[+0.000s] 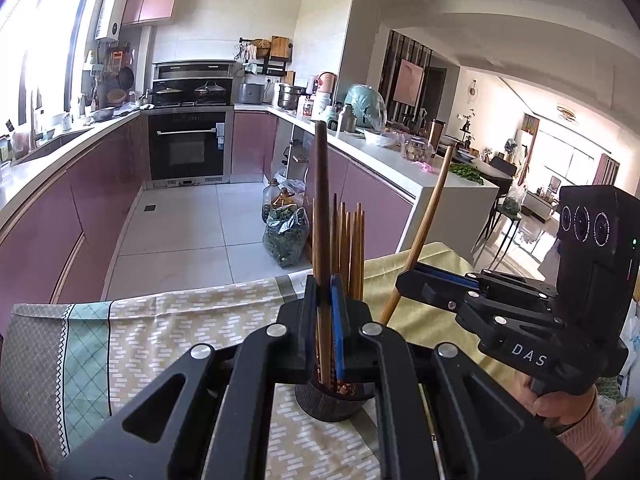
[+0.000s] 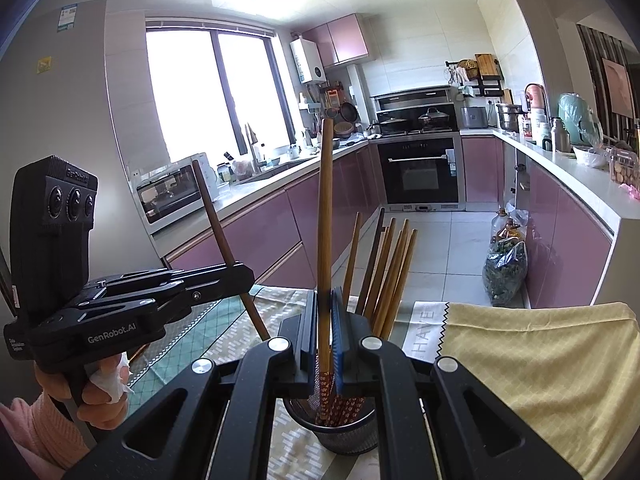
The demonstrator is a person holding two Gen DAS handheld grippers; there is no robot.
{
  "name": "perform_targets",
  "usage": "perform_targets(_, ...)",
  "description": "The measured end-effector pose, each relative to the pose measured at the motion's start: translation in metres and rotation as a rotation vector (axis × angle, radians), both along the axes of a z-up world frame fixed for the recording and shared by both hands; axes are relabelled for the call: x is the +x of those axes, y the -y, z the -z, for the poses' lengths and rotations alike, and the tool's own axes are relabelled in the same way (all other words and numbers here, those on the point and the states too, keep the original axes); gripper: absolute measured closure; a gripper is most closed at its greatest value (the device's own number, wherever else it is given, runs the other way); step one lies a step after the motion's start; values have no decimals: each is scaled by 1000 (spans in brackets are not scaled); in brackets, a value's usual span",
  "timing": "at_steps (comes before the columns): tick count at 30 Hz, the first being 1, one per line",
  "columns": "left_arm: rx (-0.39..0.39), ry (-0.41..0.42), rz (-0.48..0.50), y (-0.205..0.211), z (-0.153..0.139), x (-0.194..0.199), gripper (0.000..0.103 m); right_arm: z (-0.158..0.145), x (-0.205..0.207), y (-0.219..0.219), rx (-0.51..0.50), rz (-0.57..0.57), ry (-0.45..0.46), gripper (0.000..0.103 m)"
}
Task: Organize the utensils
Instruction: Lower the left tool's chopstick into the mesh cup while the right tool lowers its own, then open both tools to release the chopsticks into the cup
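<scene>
A: What has the left gripper (image 1: 325,280) got?

B: Its fingers are clamped on one dark brown chopstick (image 1: 321,184). The stick stands nearly upright between the two pads, its top rising far above the fingertips and its lower end reaching down into the cup (image 1: 332,402) just under the fingers.

A: And the right gripper (image 2: 325,300)?

B: Same story, clenched on a lighter brown chopstick (image 2: 325,208). That one runs up between the blue pads (image 2: 339,344), leaning very little, and its patterned red lower end sits inside the mesh cup right below the fingertips.

A: Where are the rest of the chopsticks?

B: A bundle of chopsticks (image 2: 390,268) stands in the same cup, just beyond the right gripper's fingers and fanning off to their right side. From the left gripper's camera they rise right behind its fingertips.

A: What does the cup stand on?

B: A patterned cloth (image 1: 180,320) over the table, under both grippers. A yellow cloth (image 2: 540,360) lies to the right of the right gripper's fingers.

A: Do the two grippers touch?

B: No, they sit side by side, each held by a hand (image 2: 102,396) in a pink sleeve (image 2: 44,428).
</scene>
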State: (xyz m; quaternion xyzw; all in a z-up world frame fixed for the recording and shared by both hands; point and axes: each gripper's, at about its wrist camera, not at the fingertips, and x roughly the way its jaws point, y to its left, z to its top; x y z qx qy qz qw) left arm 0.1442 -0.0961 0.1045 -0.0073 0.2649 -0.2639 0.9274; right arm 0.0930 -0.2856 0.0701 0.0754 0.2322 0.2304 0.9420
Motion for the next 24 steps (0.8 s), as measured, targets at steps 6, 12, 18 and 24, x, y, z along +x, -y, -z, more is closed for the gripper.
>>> perform_targets(6, 9, -8, 3, 3, 4, 3, 96, 5, 1, 2, 3, 0, -10, 97)
perform_targets(12, 24, -19, 6, 7, 9, 6, 96, 8, 3, 1, 1, 1, -19, 97)
perform_targets(18, 38, -39, 13, 11, 18, 11, 96, 13, 4, 2, 3, 4, -31, 97)
perform_targets(24, 44, -62, 16, 14, 26, 20, 96, 17, 8, 2, 3, 4, -47, 97)
